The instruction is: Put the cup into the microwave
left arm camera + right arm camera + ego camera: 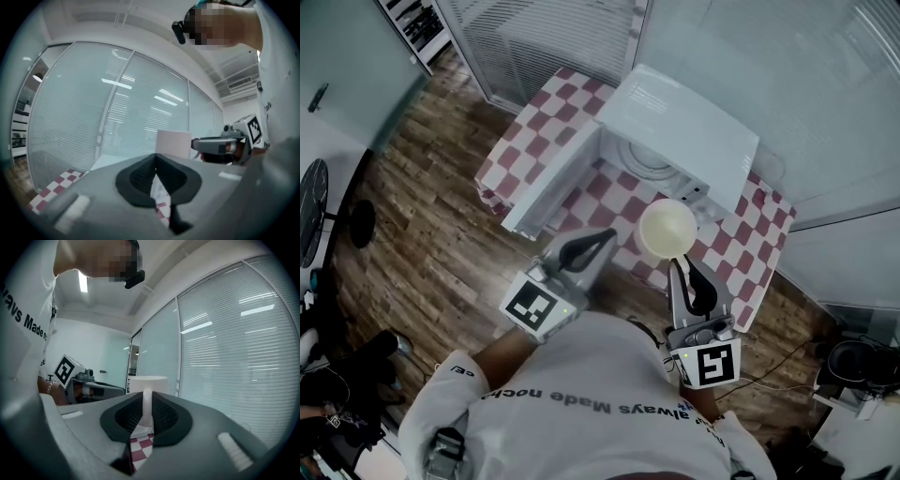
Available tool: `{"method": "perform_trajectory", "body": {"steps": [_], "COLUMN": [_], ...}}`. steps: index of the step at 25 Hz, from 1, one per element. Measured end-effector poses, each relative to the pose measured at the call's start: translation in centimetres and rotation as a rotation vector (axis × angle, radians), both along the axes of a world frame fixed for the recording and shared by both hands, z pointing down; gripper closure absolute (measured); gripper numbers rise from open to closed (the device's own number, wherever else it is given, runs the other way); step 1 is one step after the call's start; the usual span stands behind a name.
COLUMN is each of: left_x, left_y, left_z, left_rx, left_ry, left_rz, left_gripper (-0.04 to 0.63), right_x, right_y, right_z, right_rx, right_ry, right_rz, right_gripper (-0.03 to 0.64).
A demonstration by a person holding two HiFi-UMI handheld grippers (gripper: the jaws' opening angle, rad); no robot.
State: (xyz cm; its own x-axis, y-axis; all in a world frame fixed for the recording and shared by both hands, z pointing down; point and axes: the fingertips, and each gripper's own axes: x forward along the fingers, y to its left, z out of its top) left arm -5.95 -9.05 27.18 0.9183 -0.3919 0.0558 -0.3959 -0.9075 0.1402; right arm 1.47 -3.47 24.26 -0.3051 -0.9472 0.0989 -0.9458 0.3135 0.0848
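A white cup (pixel 667 229) hangs above the checkered table (pixel 528 142), just in front of the white microwave (pixel 680 122), whose door (pixel 551 190) stands swung open to the left. My right gripper (pixel 683 263) is shut on the cup's handle (pixel 146 408), with the cup body (pixel 147 383) upright beyond the jaws. My left gripper (pixel 602 239) hovers to the left of the cup, jaws shut together on nothing. In the left gripper view the cup (pixel 173 143) and the right gripper (pixel 220 145) show past the shut left gripper (pixel 155 177).
The microwave's cavity (pixel 649 159) faces me, with its turntable visible inside. Glass walls with blinds (pixel 234 348) stand behind the table. Wooden floor (pixel 431 234) lies to the left, and cables and a dark appliance (pixel 853 361) sit at the right.
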Motion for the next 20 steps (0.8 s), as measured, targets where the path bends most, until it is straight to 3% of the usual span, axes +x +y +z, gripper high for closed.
{"method": "perform_trajectory", "body": {"steps": [4,11,20], "left_x": [0.0,0.9,2.6], "left_y": [-2.5,-6.0,-6.7], "left_z": [0.1,-1.3,-0.9], "left_rx": [0.0,0.01,0.018], "left_ry": [-0.005,0.048,0.03], "left_rz": [0.041,0.077,0.085], "left_gripper": [0.591,0.592,0.592], "right_x": [-0.1,0.4,2.4], "right_y": [-2.3,-5.2,-5.2], "right_z": [0.1,0.1,0.0], "right_rx": [-0.003,0.006,0.005], "right_ry": [-0.002,-0.008,-0.004], "right_rz": [0.04,0.095,0.119], "right_gripper": [0.575,0.577,0.575]}}
